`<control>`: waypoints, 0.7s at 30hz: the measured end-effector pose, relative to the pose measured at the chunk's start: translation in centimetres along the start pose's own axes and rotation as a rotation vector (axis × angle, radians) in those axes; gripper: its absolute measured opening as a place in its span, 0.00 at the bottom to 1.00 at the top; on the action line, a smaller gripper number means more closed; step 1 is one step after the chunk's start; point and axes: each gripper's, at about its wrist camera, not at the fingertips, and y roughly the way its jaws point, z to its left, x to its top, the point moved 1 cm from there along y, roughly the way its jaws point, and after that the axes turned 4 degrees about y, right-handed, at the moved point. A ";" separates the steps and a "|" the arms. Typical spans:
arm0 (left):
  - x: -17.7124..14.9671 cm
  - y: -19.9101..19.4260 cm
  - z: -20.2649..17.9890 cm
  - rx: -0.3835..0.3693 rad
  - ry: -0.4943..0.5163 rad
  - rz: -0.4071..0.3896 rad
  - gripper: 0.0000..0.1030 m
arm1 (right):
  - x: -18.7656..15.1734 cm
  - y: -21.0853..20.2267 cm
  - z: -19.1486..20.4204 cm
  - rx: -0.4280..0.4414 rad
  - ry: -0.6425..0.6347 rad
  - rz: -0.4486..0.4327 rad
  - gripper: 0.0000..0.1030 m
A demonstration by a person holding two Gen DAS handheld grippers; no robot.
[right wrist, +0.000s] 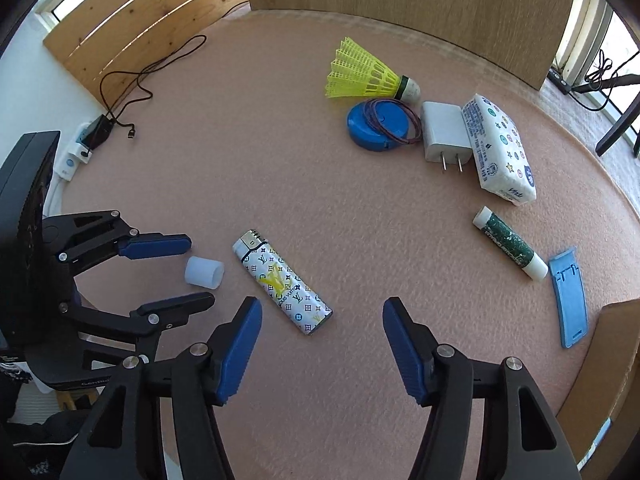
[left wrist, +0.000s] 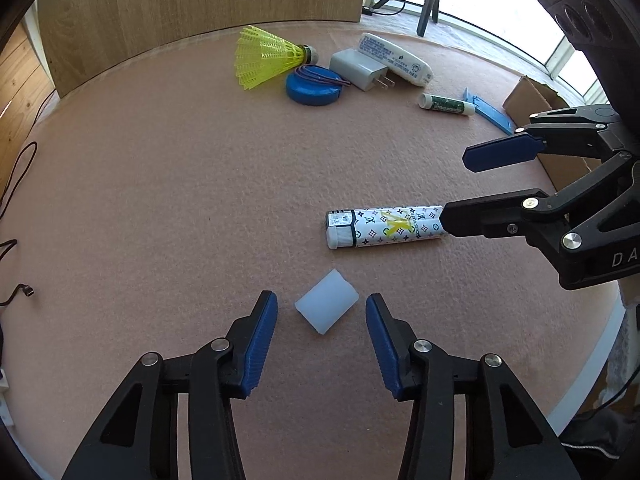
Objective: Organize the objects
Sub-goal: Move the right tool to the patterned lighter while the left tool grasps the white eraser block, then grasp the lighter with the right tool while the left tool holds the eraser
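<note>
Two grippers hang with fingers apart: the left gripper (left wrist: 322, 312) brackets the small translucent white plastic cap (left wrist: 326, 306) at lower centre, apparently for pickup, while the right gripper (right wrist: 322, 320) hovers near the monogrammed white lighter (right wrist: 282, 282).

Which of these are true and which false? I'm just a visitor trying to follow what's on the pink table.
1. The left gripper has its fingers open either side of the small white cap. True.
2. The right gripper is clamped on the patterned lighter. False: it is open, and the lighter lies on the mat.
3. The yellow shuttlecock lies on its side beside the blue round case. True.
4. The white charger sits inside the cardboard box. False: it lies on the mat beside the tissue pack.
</note>
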 end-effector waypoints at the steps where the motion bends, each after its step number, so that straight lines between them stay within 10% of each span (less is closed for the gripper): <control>1: 0.1 0.2 0.1 -0.004 0.000 0.003 0.43 | 0.1 0.3 0.1 -0.001 -0.005 0.009 0.57; 21: 0.2 0.2 1.1 -0.031 -0.047 -0.041 0.22 | 1.4 3.6 2.2 -0.049 -0.125 0.070 0.57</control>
